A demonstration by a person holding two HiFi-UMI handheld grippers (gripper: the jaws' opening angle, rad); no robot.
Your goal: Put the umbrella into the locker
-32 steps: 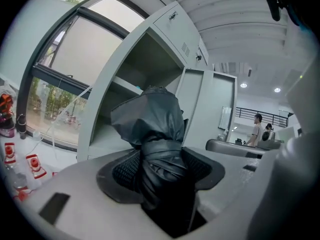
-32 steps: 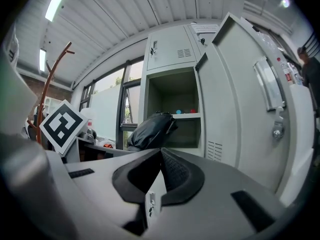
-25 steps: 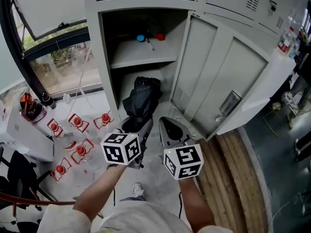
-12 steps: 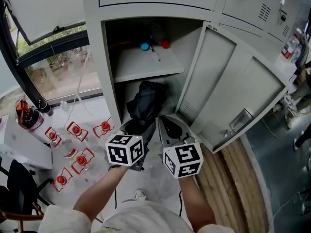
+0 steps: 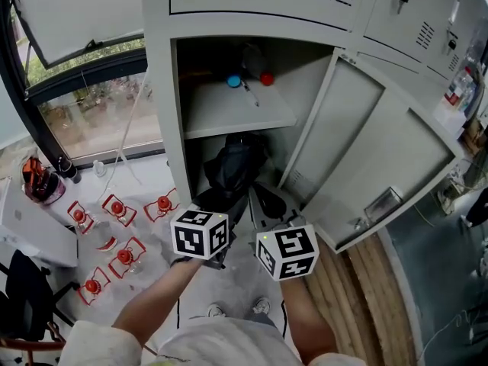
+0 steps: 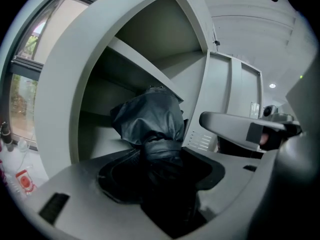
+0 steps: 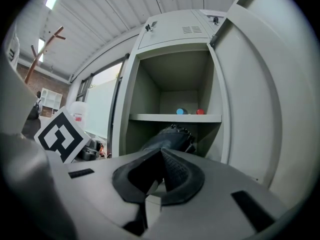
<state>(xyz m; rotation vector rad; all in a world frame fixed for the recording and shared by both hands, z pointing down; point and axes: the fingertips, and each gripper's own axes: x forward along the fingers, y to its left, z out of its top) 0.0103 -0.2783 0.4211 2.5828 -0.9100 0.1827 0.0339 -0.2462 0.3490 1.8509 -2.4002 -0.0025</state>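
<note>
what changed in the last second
Both grippers advanced toward the locker; the left gripper carried the far end of the black umbrella into the opening below the shelf. Unchanged: left gripper shut on the umbrella, right gripper shut and empty, door open, small items on the shelf.

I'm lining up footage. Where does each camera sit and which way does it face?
Head view: on the person's head, looking down at the open locker; both forearms, left gripper and right gripper show.
Left gripper view: rides the left gripper, looks along its jaws, shut on the umbrella, into the locker.
Right gripper view: rides the right gripper, jaws together, faces the locker shelf.
All share the umbrella and locker.
</note>
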